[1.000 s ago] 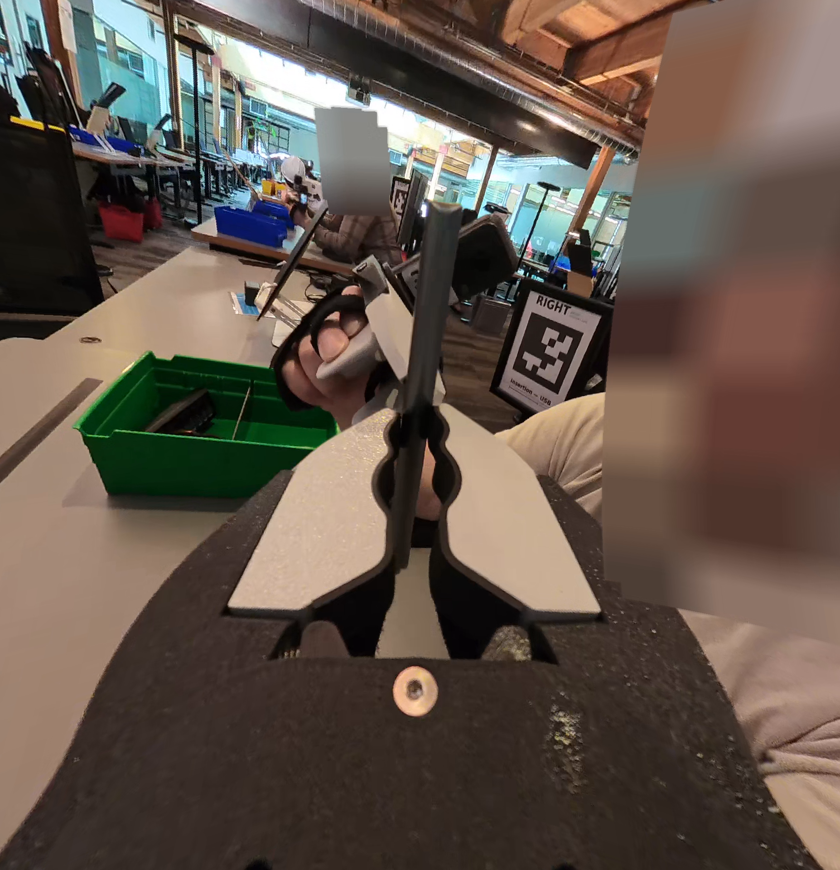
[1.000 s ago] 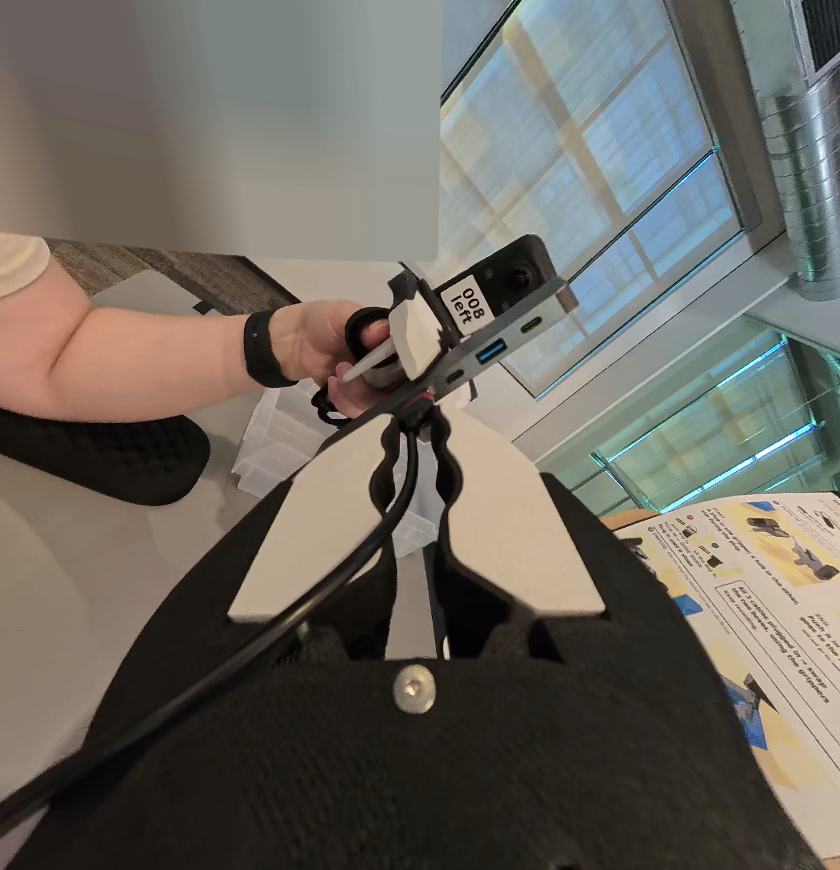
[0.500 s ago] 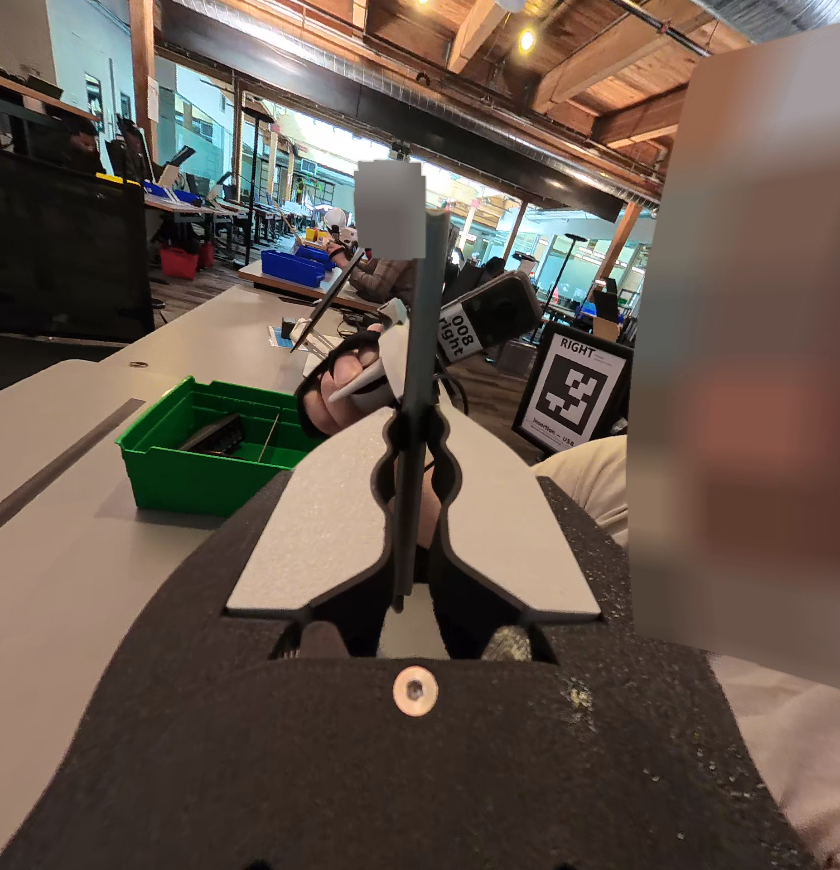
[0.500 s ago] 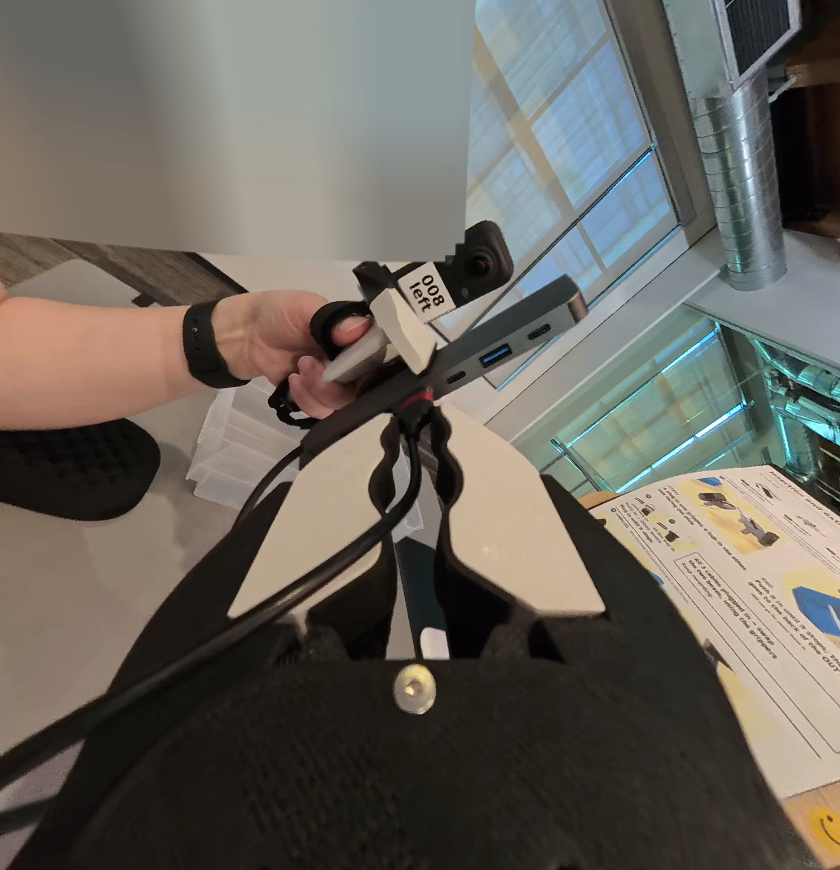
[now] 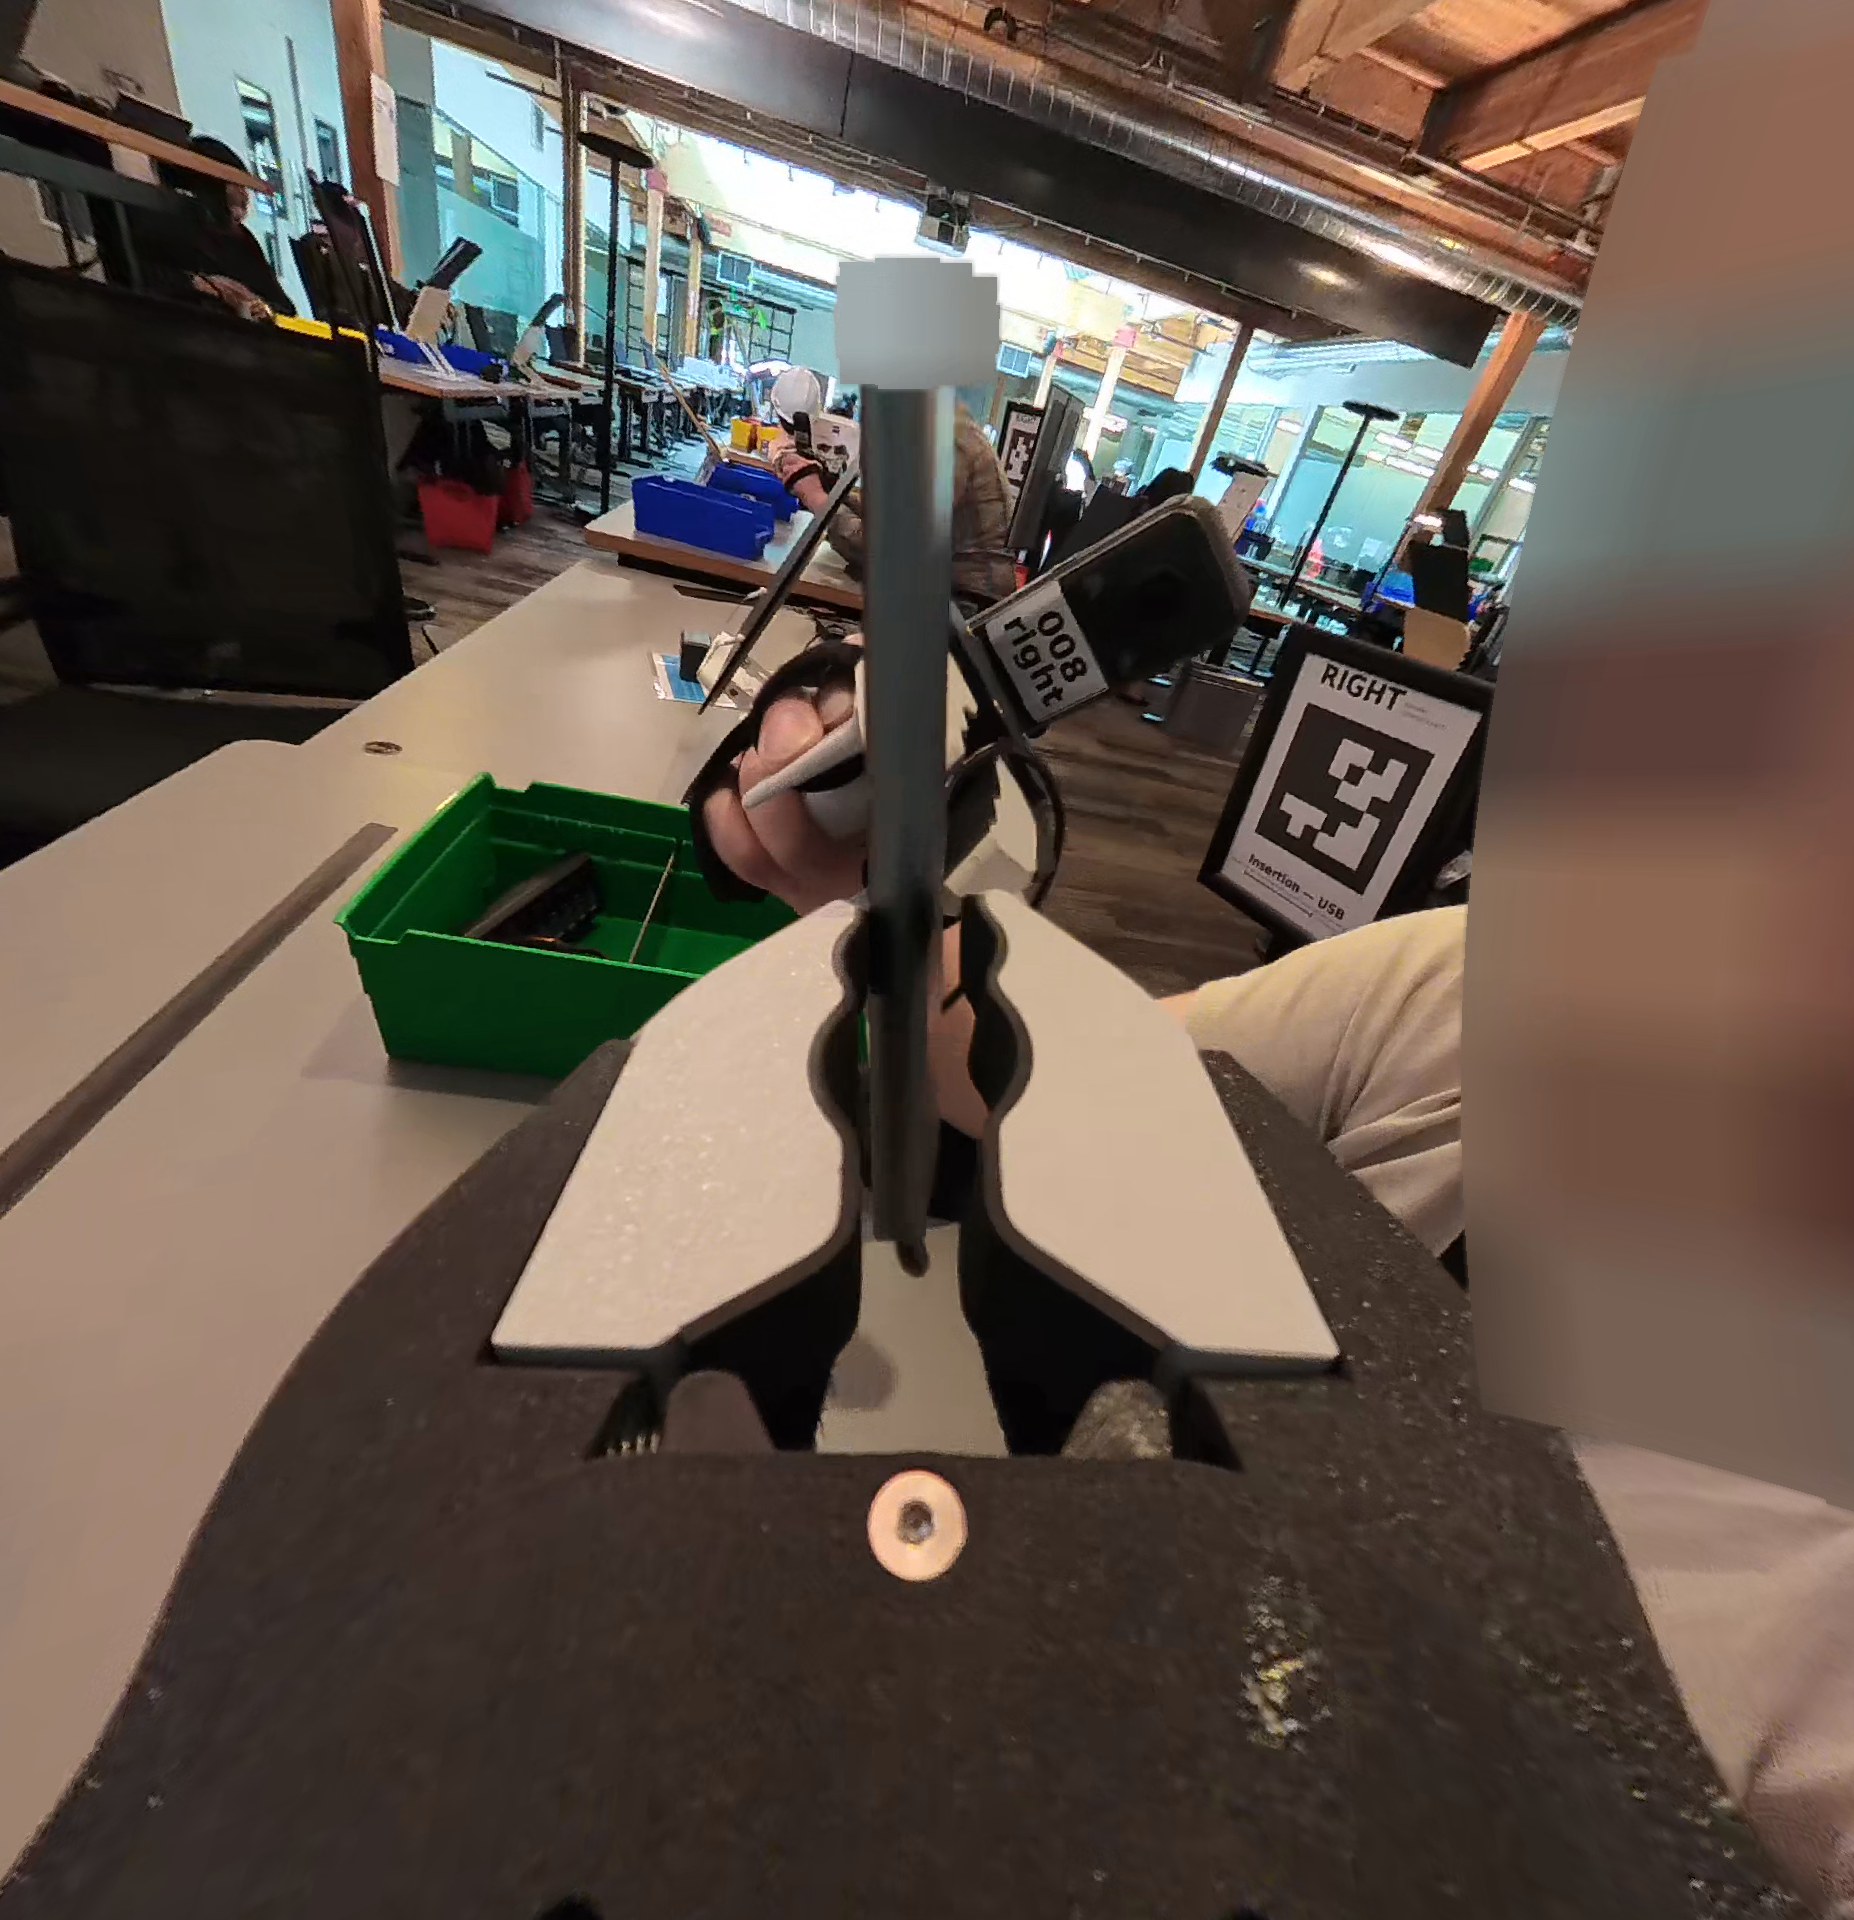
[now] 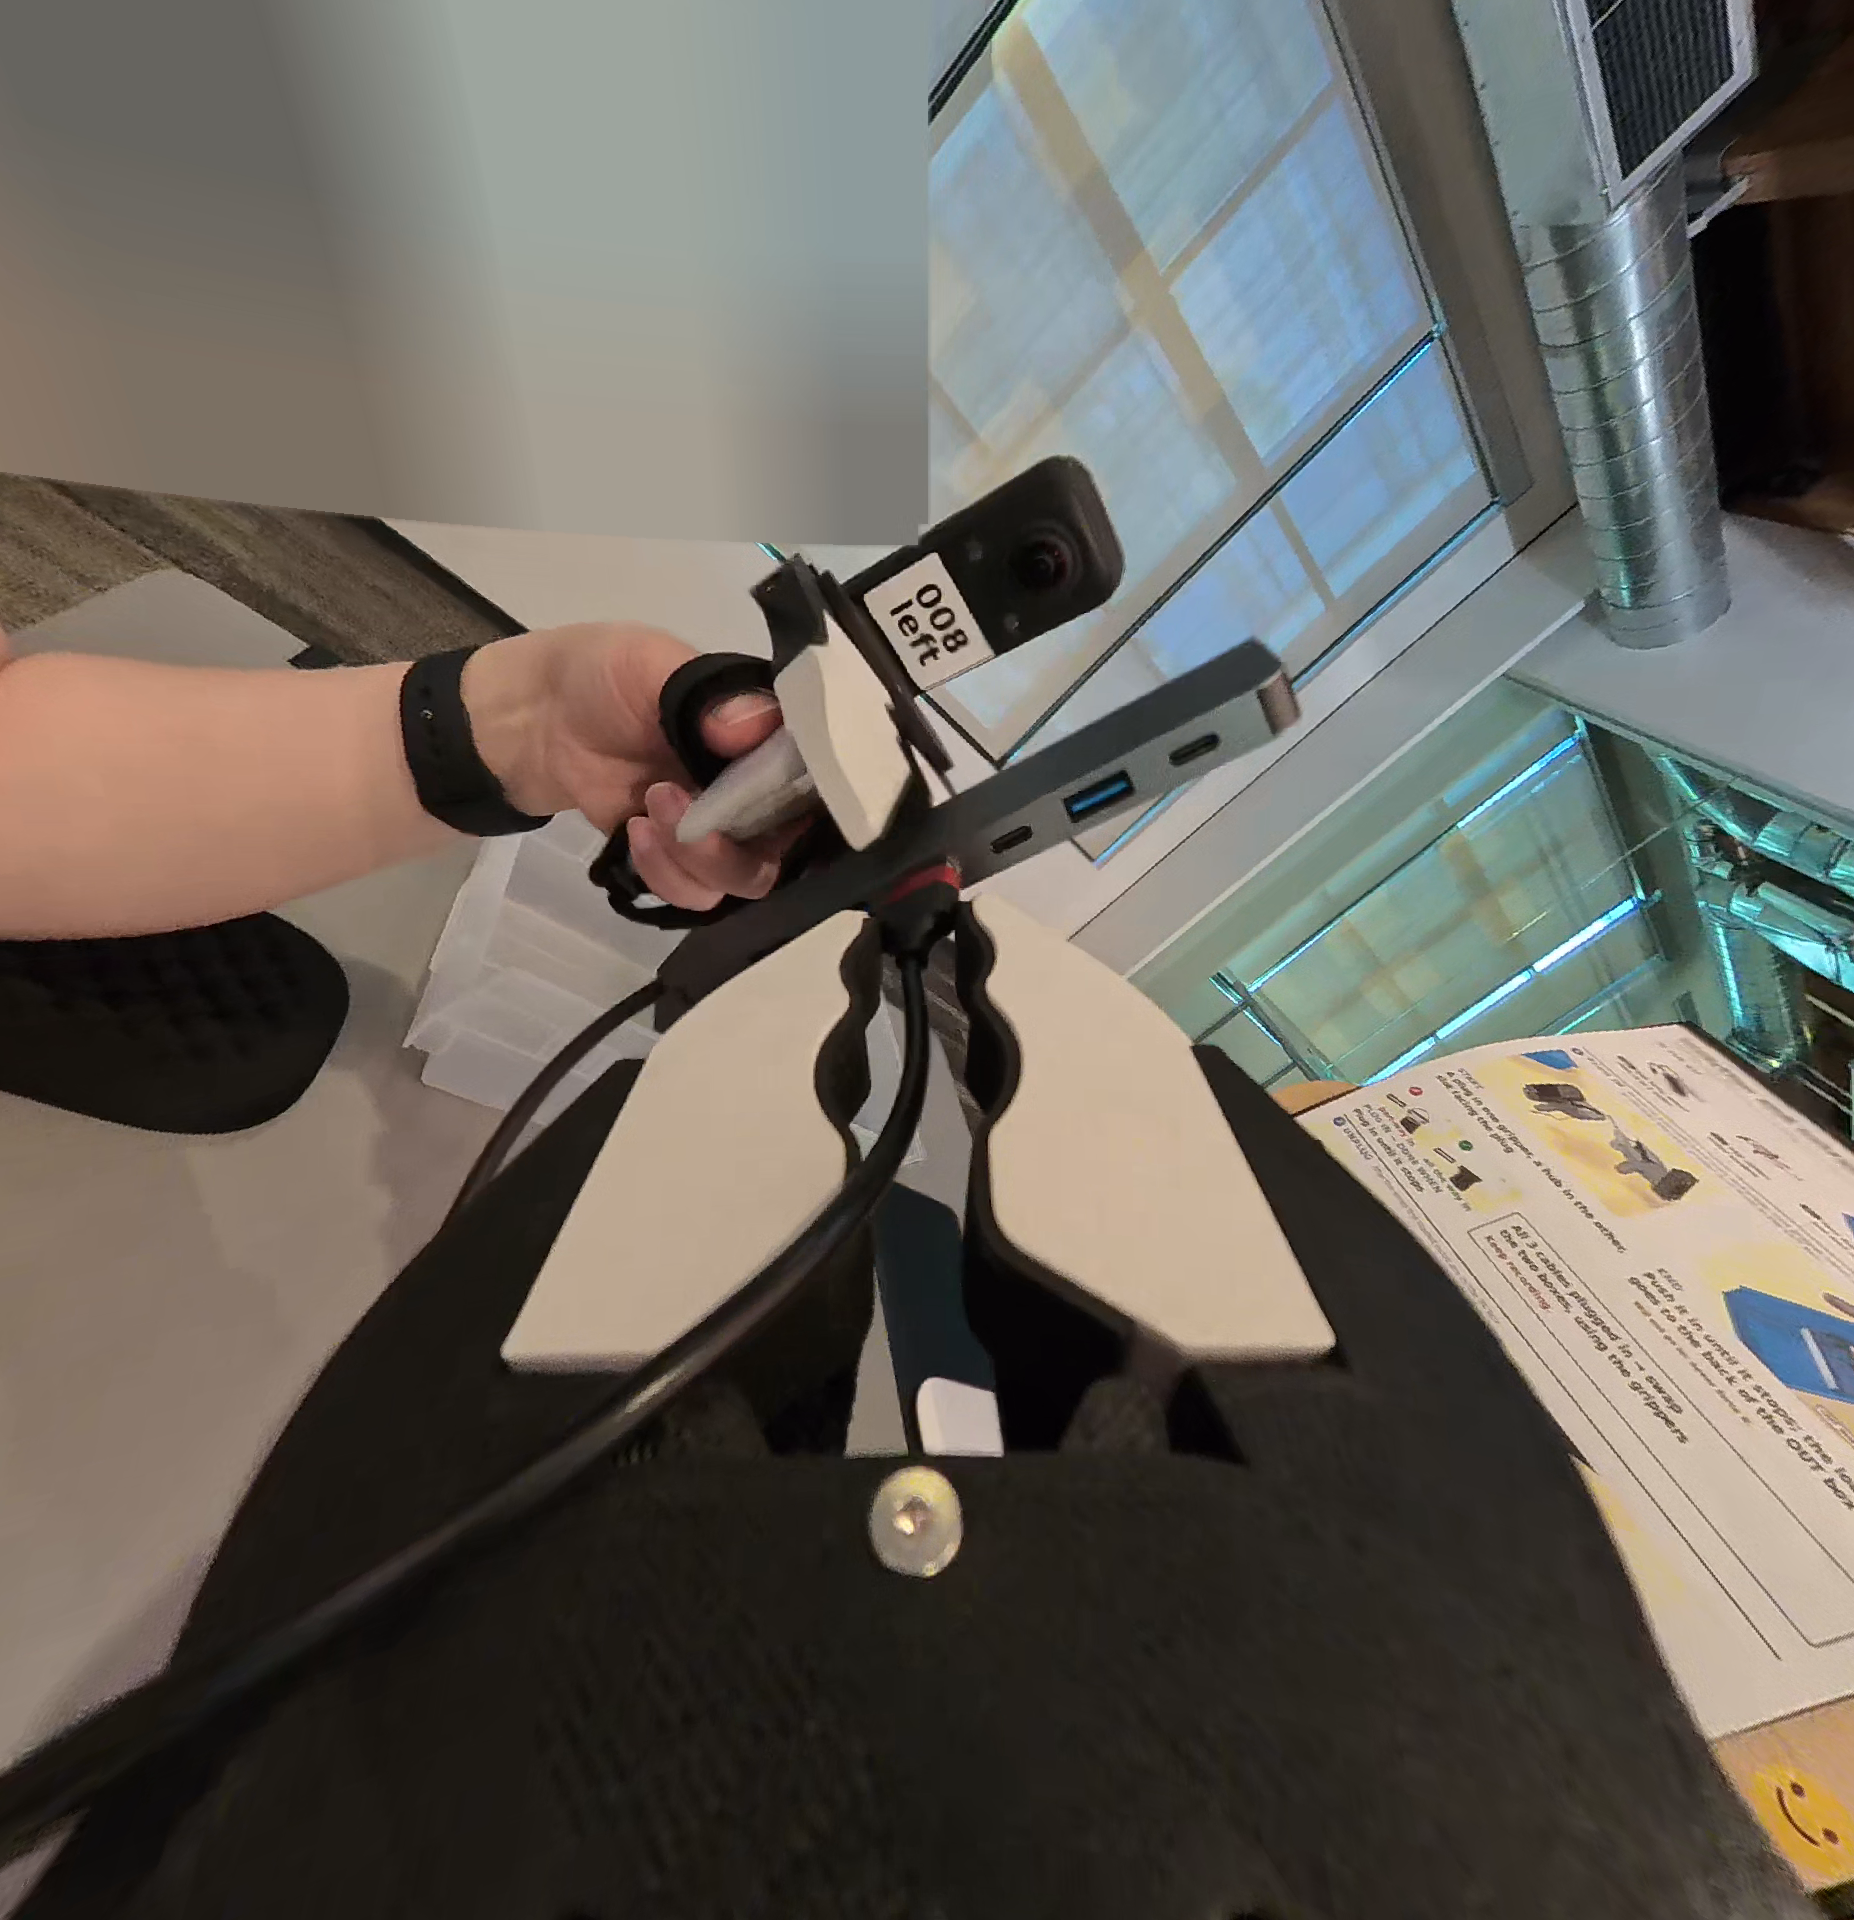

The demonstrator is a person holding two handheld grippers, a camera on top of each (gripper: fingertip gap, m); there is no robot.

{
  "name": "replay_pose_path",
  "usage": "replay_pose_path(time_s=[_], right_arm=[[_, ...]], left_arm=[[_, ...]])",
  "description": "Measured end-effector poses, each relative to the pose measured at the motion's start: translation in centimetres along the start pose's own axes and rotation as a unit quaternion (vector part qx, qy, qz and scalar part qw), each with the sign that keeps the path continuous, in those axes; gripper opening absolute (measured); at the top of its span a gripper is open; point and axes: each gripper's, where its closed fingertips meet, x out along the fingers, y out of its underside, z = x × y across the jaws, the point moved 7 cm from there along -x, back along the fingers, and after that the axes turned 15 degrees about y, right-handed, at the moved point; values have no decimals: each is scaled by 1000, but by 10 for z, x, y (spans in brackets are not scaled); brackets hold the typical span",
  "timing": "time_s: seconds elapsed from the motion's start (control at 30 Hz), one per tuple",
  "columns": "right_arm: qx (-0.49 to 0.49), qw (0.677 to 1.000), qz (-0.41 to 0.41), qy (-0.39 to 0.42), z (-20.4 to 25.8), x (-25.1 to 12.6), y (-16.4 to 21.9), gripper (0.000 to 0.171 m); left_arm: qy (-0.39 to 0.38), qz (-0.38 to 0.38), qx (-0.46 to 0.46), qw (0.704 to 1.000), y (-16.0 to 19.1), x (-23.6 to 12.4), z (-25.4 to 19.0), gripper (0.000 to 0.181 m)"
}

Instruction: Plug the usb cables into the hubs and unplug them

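Hub [image 5: 902,790] pinched by left gripper [image 5: 907,1039]; cable plug [image 6: 918,894] pinched by right gripper [image 6: 918,997], seemingly seated at hub; unplugging remains.

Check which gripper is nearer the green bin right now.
Left. The left gripper, shut on the grey hub, sits just right of the green bin and nearer the camera. The right gripper, gripping the black cable, meets the hub beyond it.
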Motion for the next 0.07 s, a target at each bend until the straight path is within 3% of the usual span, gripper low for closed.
replay_pose_path(time_s=[0.03, 0.07], right_arm=[[1, 1000, 1, -11, 2, 0, 0, 14], [4, 1000, 3, -21, 4, 1, 2, 15]], left_arm=[[3, 7, 1, 1000, 1, 3, 1, 15], [12, 14, -2, 1000, 3, 7, 2, 12]])
